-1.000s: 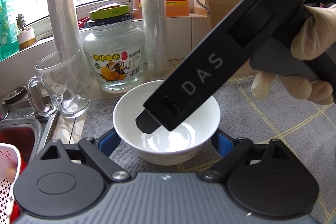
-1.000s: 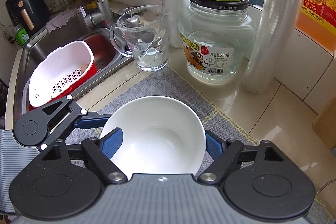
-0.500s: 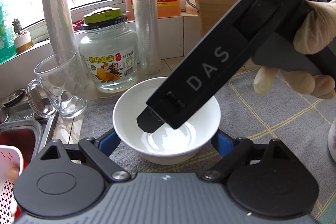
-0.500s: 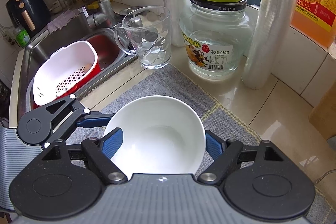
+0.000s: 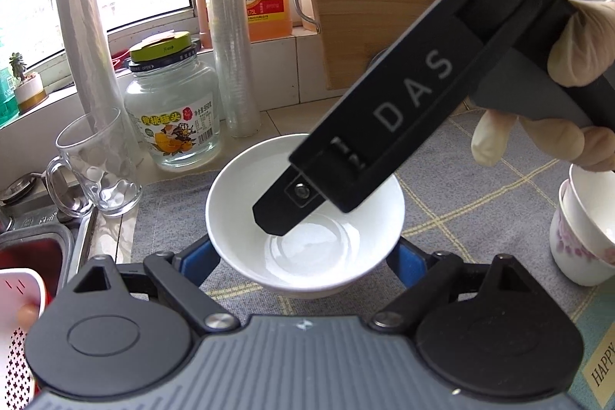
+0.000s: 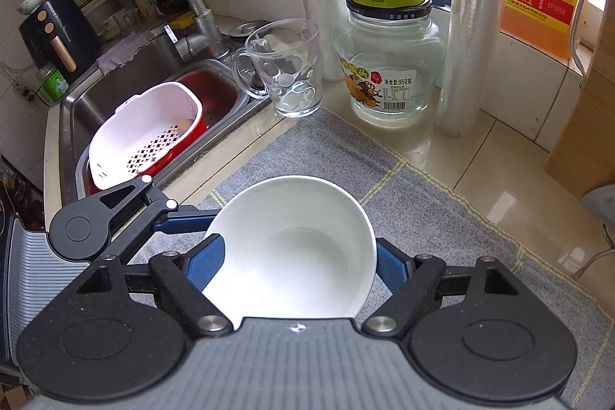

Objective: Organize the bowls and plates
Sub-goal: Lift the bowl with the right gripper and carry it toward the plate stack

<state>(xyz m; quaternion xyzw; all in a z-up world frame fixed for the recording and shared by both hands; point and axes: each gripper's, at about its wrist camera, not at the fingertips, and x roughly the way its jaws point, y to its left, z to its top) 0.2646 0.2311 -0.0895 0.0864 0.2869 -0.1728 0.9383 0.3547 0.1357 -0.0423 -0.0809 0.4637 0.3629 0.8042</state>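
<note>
Right wrist view shows a plain white bowl, glossy and empty, low in the frame centre above the grey mat. Both the right gripper and the left gripper grasp its sides. At the frame's left, a white colander sits inside a red basin in the sink.

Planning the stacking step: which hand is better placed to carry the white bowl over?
Right, likely: the right gripper is shut on the bowl, and the stacked bowls stand on its side.
</note>
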